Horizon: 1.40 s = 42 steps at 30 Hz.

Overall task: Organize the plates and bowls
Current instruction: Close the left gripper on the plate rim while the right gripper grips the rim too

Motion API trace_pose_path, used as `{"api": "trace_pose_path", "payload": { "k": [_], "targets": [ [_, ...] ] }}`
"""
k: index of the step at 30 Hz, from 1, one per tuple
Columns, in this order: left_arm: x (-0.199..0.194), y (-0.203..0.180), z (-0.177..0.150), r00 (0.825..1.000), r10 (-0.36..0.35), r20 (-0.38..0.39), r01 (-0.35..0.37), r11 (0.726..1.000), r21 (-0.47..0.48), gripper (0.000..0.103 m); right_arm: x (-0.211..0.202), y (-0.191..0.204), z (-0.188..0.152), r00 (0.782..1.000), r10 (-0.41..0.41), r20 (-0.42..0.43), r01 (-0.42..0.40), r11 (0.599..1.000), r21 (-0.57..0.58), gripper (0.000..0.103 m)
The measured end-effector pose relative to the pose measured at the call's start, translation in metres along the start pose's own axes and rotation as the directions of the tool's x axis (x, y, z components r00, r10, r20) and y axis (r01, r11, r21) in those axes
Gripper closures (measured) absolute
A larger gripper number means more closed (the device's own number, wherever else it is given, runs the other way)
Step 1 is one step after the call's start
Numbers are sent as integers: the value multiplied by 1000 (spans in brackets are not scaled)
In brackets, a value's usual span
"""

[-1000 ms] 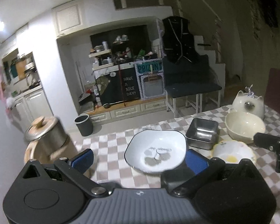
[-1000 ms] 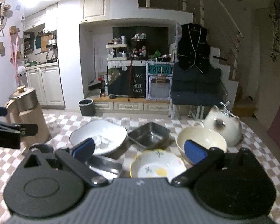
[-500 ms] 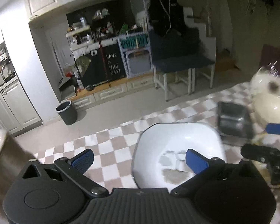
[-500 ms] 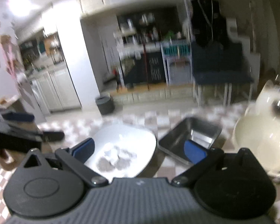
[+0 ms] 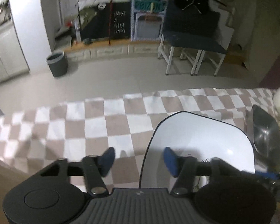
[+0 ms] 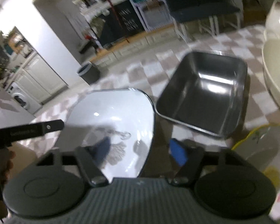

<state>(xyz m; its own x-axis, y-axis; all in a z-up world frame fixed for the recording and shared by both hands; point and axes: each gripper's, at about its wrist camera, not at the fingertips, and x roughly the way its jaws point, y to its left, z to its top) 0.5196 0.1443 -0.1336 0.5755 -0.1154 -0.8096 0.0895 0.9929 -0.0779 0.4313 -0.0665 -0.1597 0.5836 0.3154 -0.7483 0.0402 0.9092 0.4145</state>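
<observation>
Item one: white square plate (image 5: 205,140), glossy glazed ceramic, rounded corners, thin dark rim line, a faint grey motif in its well. It lies flat on the counter (image 5: 102,121), which wears a soft brown-and-white chequered cloth.

We bring both tools to it from opposite sides. The left tongs (image 5: 138,161) straddle its left rim, one blue pad outside over the cloth, the other over the well. The right tongs (image 6: 140,149) straddle its right rim likewise. Both pairs of jaws have just been closing, with the rim between them, yet we see a gap at each pad, so we class both as released, not gripping. We judge the two-sided approach suits a wide, slippery plate that a single pinch might tip.

Item two: steel square dish (image 6: 205,93), deep, dark and mirror-bright, rounded corners, just beside the plate's right edge, near enough to be nudged.

Item three: cream bowl (image 6: 276,74), round, smooth glaze, well to the right.

Item four: yellow-rimmed dish (image 6: 259,145), pale, partly hidden behind the right tool.

Nothing is stacked yet, as we judge it.
</observation>
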Motion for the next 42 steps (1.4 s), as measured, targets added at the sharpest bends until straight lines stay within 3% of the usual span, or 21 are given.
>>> {"api": "trace_pose_path", "payload": {
  "k": [5,8,14,18,22,28,35,42],
  "targets": [
    [11,5,-4,998,-32,-46,31,999,-21,80,9,1,0,997,42,-58,-39,998,52,60],
    [12,8,-6,997,-65,-42,64,997,-34,89,13,2,0,997,43,-61,-39,996,76,64],
    [11,8,-8,996,-71,-53,67,995,-67,91,16,-1,6,998,34,-48,-32,998,45,84],
    [8,2,-15,998,-32,-55,31,999,-22,89,14,2,12,999,41,-11,-41,999,-26,87],
    [-5,10,-24,997,-72,-19,70,994,-86,89,2,11,20,997,68,47,-63,993,-102,89],
    [-53,-2,-18,993,-91,72,98,990,-101,89,-34,20,37,987,122,107,-106,984,-142,91],
    [-130,-34,-20,978,-113,178,124,991,-56,89,-97,14,41,971,200,129,-182,974,-136,91],
    [-197,-71,-54,959,-135,249,147,989,-33,89,-163,-1,22,960,250,125,-234,964,-130,90]
  ]
}}
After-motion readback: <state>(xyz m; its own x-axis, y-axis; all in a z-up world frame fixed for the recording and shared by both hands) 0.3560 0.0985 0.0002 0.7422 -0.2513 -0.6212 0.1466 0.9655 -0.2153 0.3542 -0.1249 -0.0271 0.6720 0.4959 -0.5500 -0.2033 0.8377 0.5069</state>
